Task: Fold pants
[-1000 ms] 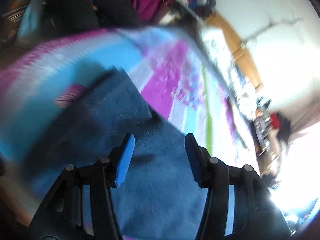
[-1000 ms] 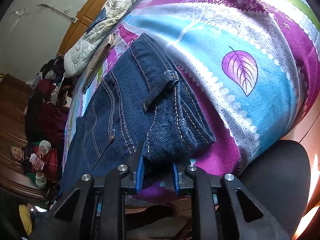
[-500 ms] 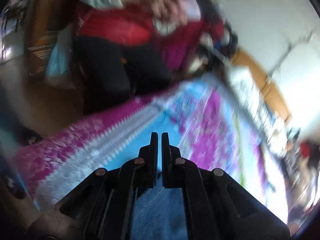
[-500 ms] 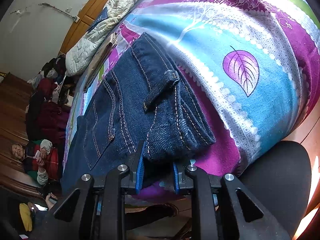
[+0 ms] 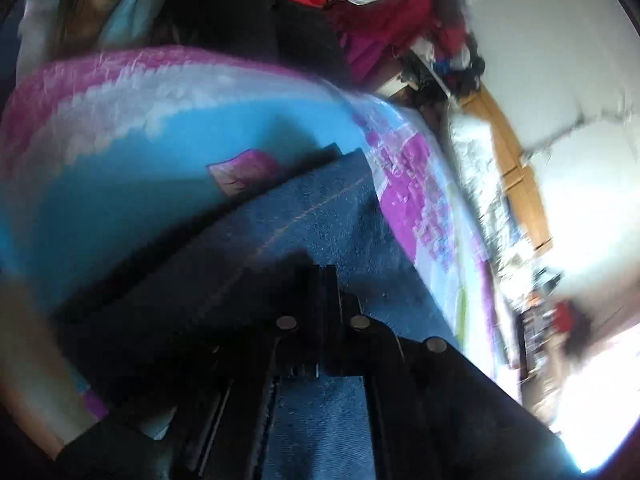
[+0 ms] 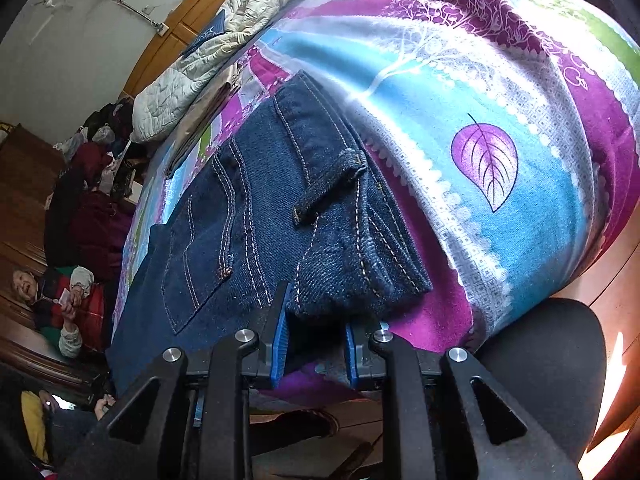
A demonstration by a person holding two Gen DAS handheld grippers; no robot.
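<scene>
Jeans (image 6: 248,216) are spread across a bedsheet (image 6: 492,92) striped in purple, blue and white, waistband toward the near edge of the bed. The waistband corner is clamped between the blue pads of the right gripper (image 6: 316,330). The left gripper (image 5: 322,280) is seen over blurred denim with its fingers pressed together; whether cloth is pinched between them cannot be told.

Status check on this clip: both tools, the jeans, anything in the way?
Left tool shut over jeans, grip unclear. Right tool clamped on waistband end. Jeans flat on bedspread. No obstruction.
</scene>
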